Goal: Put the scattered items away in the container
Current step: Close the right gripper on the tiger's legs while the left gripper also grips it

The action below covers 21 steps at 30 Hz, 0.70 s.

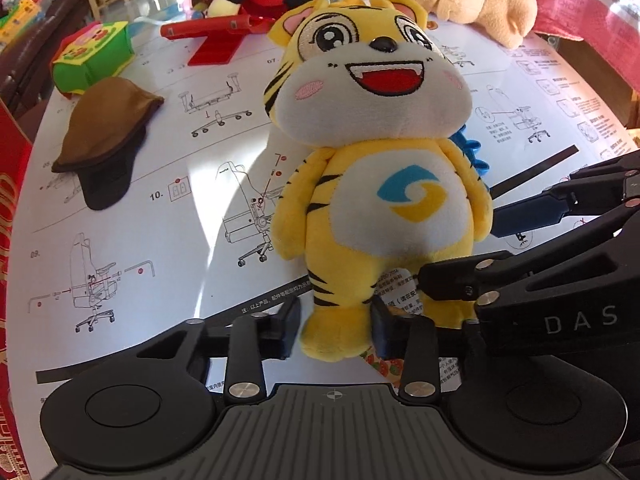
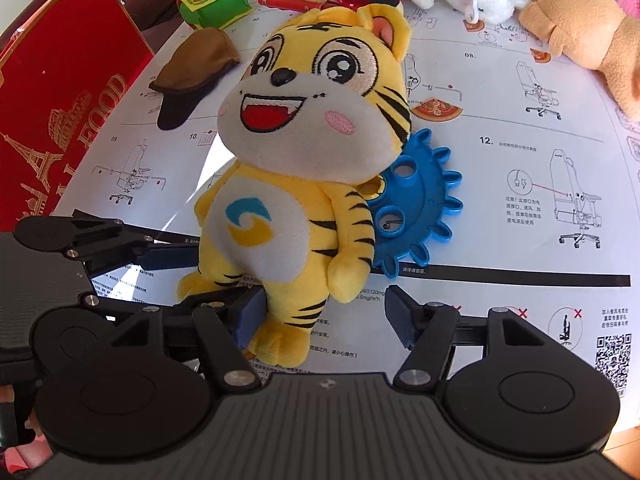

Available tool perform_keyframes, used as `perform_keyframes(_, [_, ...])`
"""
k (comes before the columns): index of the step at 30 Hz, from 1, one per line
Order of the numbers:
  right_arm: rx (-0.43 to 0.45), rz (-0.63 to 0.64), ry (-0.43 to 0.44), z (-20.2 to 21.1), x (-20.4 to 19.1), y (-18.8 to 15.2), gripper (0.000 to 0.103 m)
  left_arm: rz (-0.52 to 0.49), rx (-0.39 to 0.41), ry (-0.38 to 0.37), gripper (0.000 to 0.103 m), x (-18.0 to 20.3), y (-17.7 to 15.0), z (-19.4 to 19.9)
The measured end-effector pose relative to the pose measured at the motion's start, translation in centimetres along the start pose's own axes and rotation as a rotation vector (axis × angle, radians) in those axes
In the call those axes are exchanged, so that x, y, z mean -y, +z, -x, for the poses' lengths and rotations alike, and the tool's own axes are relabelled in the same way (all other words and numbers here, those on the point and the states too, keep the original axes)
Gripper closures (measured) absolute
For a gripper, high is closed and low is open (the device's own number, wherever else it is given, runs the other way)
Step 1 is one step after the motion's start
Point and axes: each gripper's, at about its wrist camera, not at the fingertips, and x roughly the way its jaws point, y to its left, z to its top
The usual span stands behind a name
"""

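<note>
Straddling one foot of the yellow striped plush tiger [image 1: 376, 152], the left gripper [image 1: 334, 324] has its jaws parted, a pad close on each side of the leg but not visibly squeezing it. The toy lies on its back on the white printed instruction sheet [image 1: 168, 152], long axis running from 6 o'clock at the feet to 12 o'clock at the head in the left wrist view. The right gripper [image 2: 326, 318] is spread wider, its left pad touching the other leg and its right pad well apart. I judge the left nearer a grasp. The red cardboard box [image 2: 60, 92] stands at 9 to 10 o'clock. Counted: one tiger, one blue plastic gear [image 2: 416, 204], one brown fabric cap [image 1: 108, 124], one green soft block [image 1: 92, 56], one tan plush animal [image 1: 476, 0].
</note>
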Motion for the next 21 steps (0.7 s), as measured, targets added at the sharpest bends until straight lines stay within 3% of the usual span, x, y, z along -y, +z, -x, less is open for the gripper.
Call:
perform_keyframes(2, [-0.003,-0.014,0.008,-0.1,0.1,0.1,0.033,-0.003,0.005,-0.009,0.065,-0.2,0.0,0.0])
perform_keyframes(4, [-0.007,-0.033,0.017,-0.3,0.3,0.2,0.032,-0.014,0.009,-0.022,0.054,-0.3,0.0,0.0])
perform_keyframes(8, [-0.029,-0.05,0.037,-0.3,0.1,0.2,0.033,-0.045,0.011,-0.091,0.058,0.7,-0.2,-0.1])
perform_keyframes(10, [-0.007,-0.012,0.017,0.0,-0.5,0.2,0.036,-0.075,0.026,-0.074,0.054,1.5,-0.3,-0.1])
perform_keyframes(12, [-0.001,0.004,-0.026,-0.3,-0.6,0.3,0.049,-0.082,0.03,-0.08,0.049,1.8,-0.3,-0.2])
perform_keyframes(14, [-0.006,-0.038,0.008,-0.6,0.2,0.1,0.065,-0.054,0.03,-0.102,0.046,1.4,-0.3,-0.2])
perform_keyframes(18, [-0.002,-0.054,0.035,-0.5,0.6,0.0,0.066,-0.022,0.027,-0.06,0.027,0.9,-0.1,-0.4])
perform_keyframes(21, [-0.005,-0.05,0.034,-0.5,0.5,0.0,0.066,-0.02,0.024,-0.062,0.028,0.9,0.1,-0.3])
